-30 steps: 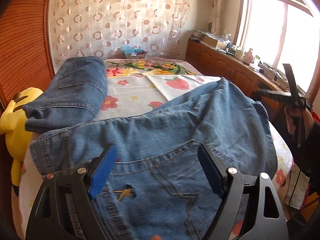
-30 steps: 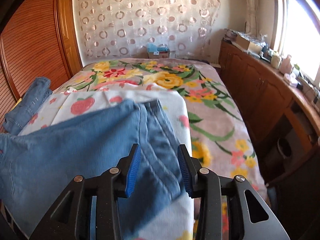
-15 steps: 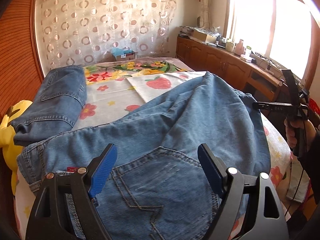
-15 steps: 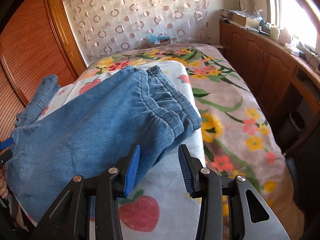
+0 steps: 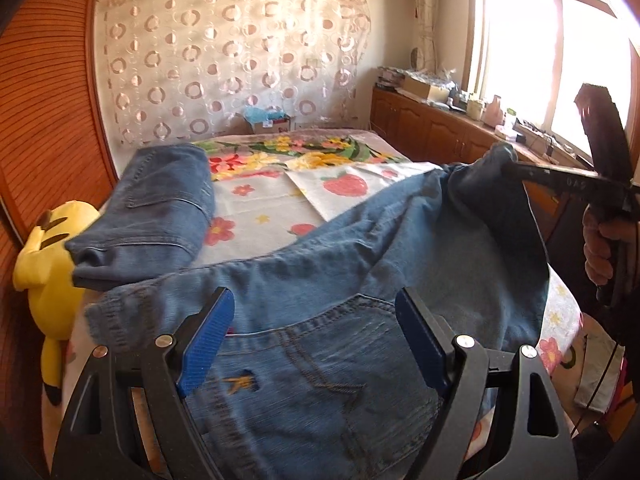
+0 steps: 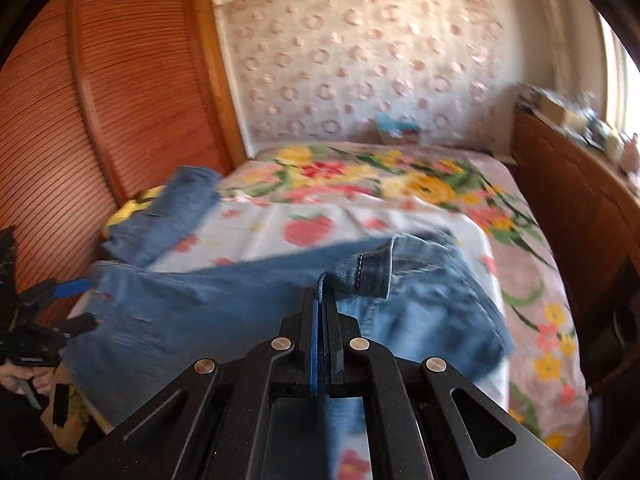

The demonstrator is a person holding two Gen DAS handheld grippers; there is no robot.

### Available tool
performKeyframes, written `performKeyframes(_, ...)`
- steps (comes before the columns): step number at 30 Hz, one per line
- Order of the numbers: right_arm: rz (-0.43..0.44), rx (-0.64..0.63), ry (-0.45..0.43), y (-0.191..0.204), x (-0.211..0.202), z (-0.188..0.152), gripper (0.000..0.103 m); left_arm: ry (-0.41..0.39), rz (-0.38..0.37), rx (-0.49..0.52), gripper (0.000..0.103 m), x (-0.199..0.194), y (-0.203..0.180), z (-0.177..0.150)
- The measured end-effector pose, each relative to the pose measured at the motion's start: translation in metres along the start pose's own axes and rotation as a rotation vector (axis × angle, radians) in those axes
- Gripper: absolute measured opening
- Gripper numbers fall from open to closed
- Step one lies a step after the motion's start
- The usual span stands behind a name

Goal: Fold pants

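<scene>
Blue jeans [image 5: 360, 280] lie across the near end of the bed, waist and back pocket toward the left wrist camera. My left gripper [image 5: 316, 336] is open, its blue pads [image 5: 206, 336] over the pocket area. My right gripper [image 6: 322, 300] is shut on the jeans' leg hem [image 6: 360, 270] and lifts it off the bed; it also shows in the left wrist view [image 5: 512, 168] at the right, with the hem raised. The left gripper shows at the left edge of the right wrist view [image 6: 76, 304].
A second pair of folded jeans [image 5: 160, 204] lies at the bed's left side beside a yellow plush toy [image 5: 52, 248]. The bed [image 5: 260, 208] has floral and strawberry sheets. A wooden cabinet [image 5: 440, 132] runs along the right wall; a slatted wooden door [image 6: 80, 120] stands left.
My right gripper closed on the leg hem and raised it. My left gripper stayed open and shifted slightly over the waist end of the jeans.
</scene>
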State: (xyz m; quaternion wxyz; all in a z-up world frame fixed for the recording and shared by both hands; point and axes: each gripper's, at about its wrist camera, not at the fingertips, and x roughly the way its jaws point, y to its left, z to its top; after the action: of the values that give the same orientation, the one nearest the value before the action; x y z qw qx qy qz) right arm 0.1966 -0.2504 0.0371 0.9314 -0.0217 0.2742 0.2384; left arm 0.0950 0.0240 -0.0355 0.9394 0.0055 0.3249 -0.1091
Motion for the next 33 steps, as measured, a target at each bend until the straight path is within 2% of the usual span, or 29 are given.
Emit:
performKeyframes(6, 0.223, -0.136, -0.006, 0.093, 0.008, 0.02, 0.001, -0.044, 0.045, -0.038, 0.083, -0.032, 0.031, -0.005)
performKeyframes(9, 0.256, -0.178, 0.008, 0.118, 0.017, 0.022, 0.002, -0.049, 0.067, -0.06, 0.083, -0.04, 0.045, -0.009)
performKeyframes(11, 0.265, -0.187, 0.031, 0.122, 0.023, 0.022, 0.01, -0.049, 0.08, -0.07, 0.083, -0.043, 0.054, -0.011)
performKeyframes(13, 0.238, -0.192, 0.032, 0.115, 0.024, 0.022, 0.037, -0.048, 0.086, -0.074, 0.083, -0.043, 0.058, -0.011)
performKeyframes(14, 0.225, -0.187, 0.025, 0.111, 0.023, 0.021, 0.039, -0.048, 0.085, -0.076, 0.083, -0.042, 0.059, -0.011)
performKeyframes(16, 0.214, -0.178, 0.028, 0.099, 0.021, 0.026, 0.039, -0.049, 0.078, -0.076, 0.083, -0.04, 0.058, -0.011)
performKeyframes(20, 0.119, -0.173, 0.027, 0.097, 0.024, 0.023, 0.04, -0.039, 0.049, -0.063, 0.083, -0.029, 0.049, -0.011)
performKeyframes(26, 0.041, -0.117, 0.088, 0.077, 0.047, 0.006, 0.04, -0.005, -0.009, -0.017, 0.083, -0.007, 0.024, -0.011)
performKeyframes(33, 0.048, -0.038, 0.161, 0.059, 0.084, 0.003, 0.04, 0.05, -0.059, 0.027, 0.083, 0.024, 0.001, -0.006)
